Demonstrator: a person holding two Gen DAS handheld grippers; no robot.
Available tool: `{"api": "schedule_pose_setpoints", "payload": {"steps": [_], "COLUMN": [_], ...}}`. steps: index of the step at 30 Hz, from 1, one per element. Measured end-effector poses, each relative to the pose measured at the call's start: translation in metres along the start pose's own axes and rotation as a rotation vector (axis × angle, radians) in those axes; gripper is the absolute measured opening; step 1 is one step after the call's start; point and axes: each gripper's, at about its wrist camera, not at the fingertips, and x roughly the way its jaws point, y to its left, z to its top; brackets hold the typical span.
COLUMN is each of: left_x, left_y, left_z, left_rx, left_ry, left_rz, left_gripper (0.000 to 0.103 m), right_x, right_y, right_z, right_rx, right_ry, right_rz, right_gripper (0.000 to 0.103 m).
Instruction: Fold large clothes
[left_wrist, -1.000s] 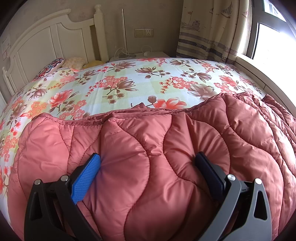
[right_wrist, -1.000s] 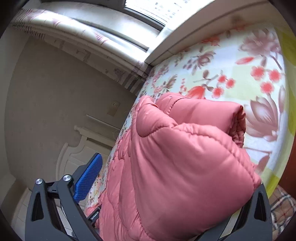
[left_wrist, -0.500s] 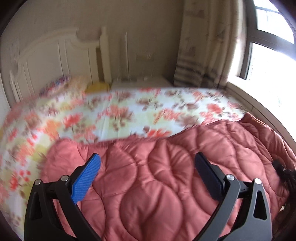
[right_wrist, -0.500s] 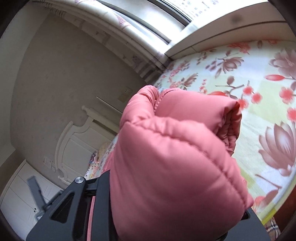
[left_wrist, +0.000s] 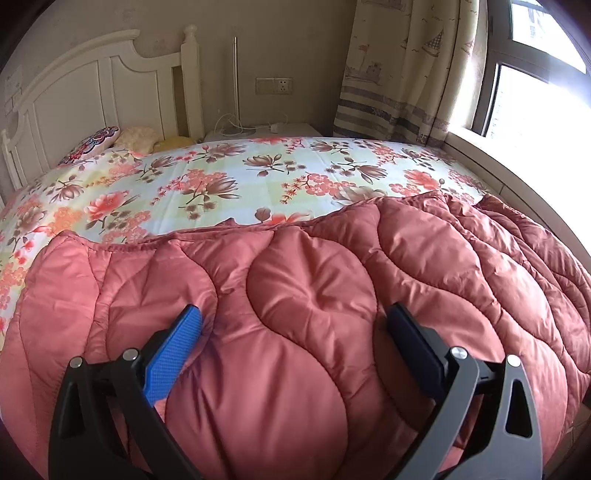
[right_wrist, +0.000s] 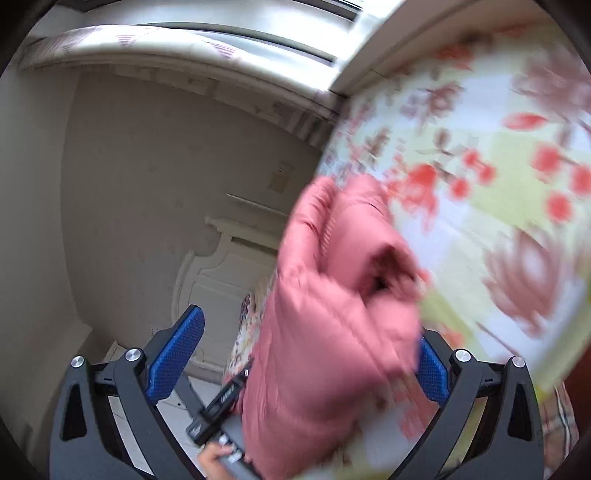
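Observation:
A large salmon-pink quilted coat (left_wrist: 314, 314) lies spread across the near part of the floral bed sheet (left_wrist: 229, 177). My left gripper (left_wrist: 295, 328) is open, its fingers pressing down on the coat's padding, nothing pinched between them. In the blurred right wrist view a bunched fold of the same coat (right_wrist: 332, 325) sits between the fingers of my right gripper (right_wrist: 310, 343), which stand wide apart. The other gripper's body and a hand (right_wrist: 218, 454) show low in that view.
A white headboard (left_wrist: 92, 96) and small pillows (left_wrist: 110, 142) are at the bed's far left. A nightstand (left_wrist: 266, 129) stands behind the bed. A curtain (left_wrist: 402, 66) and a bright window (left_wrist: 535, 110) are at the right. Bare sheet lies beyond the coat.
My right gripper was shut on the coat's fold half a second ago and has now opened. My left gripper lifted, then came back down onto the coat.

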Motion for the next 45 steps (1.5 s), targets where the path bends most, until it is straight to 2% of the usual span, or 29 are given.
{"api": "schedule_pose_setpoints", "payload": {"steps": [3,5,9,11,15,17,19,21,22,23,24,26,30,35,36,39,40,43,45], "left_x": [0.0,0.001,0.0,0.001,0.001,0.001,0.002,0.003,0.003,0.002,0.001,-0.002,-0.009,-0.007,-0.001,0.027,0.027,0.019,0.033], "left_y": [0.002,0.002,0.003,0.002,0.003,0.003,0.004,0.007,0.008,0.008,0.008,0.006,0.001,-0.015,-0.018,-0.03,-0.029,-0.014,0.001], "left_z": [-0.002,-0.002,-0.002,-0.002,-0.002,-0.002,-0.001,0.0,0.001,0.001,0.0,-0.001,-0.003,0.009,0.014,0.032,0.042,0.063,0.073], "left_rx": [-0.003,-0.008,-0.011,-0.011,-0.007,-0.01,-0.019,-0.039,-0.045,-0.05,-0.049,-0.038,0.0,0.083,0.102,0.164,0.146,0.029,-0.045], "left_ry": [-0.002,0.003,0.003,0.003,0.001,0.0,0.004,0.004,0.003,0.0,-0.004,-0.022,-0.074,-0.154,-0.146,0.014,0.039,0.036,0.084], "left_rz": [-0.013,-0.021,-0.026,-0.025,-0.022,-0.025,-0.018,-0.005,-0.004,-0.007,-0.011,-0.009,-0.012,-0.028,-0.022,0.013,0.014,0.066,0.193], "left_gripper": [0.1,0.1,0.1,0.1,0.1,0.1,0.1,0.1,0.1,0.1,0.1,0.1,0.1,0.1,0.1,0.1,0.1,0.1,0.1], "right_x": [-0.019,-0.024,-0.018,-0.008,0.029,0.045,0.065,0.079,0.083,0.084,0.082,0.079,0.061,0.038,0.038,0.036,0.035,0.031,0.031], "right_y": [-0.015,-0.017,-0.013,-0.003,0.012,0.027,0.03,0.026,0.024,0.022,0.02,0.021,0.026,0.034,0.036,0.043,0.047,0.055,0.063], "right_z": [-0.019,-0.028,-0.024,-0.023,-0.019,-0.013,0.0,0.007,0.007,0.005,0.003,0.0,-0.004,-0.003,-0.002,-0.001,-0.002,-0.007,-0.011], "right_rx": [0.081,0.055,-0.001,-0.053,-0.065,-0.103,-0.095,-0.085,-0.097,-0.107,-0.111,-0.156,-0.192,-0.246,-0.268,-0.334,-0.355,-0.416,-0.459], "right_ry": [0.009,0.015,-0.019,-0.035,-0.039,-0.132,-0.137,-0.079,-0.036,-0.008,-0.002,-0.006,-0.034,-0.117,-0.128,-0.151,-0.156,-0.171,-0.186], "right_rz": [-0.036,-0.061,-0.106,-0.14,-0.2,-0.301,-0.254,-0.257,-0.246,-0.227,-0.209,-0.187,-0.132,-0.063,-0.067,-0.092,-0.098,-0.108,-0.116], "right_gripper": [0.099,0.099,0.099,0.099,0.099,0.099,0.099,0.088,0.069,0.059,0.055,0.041,0.036,0.036,0.036,0.036,0.036,0.036,0.036]}}
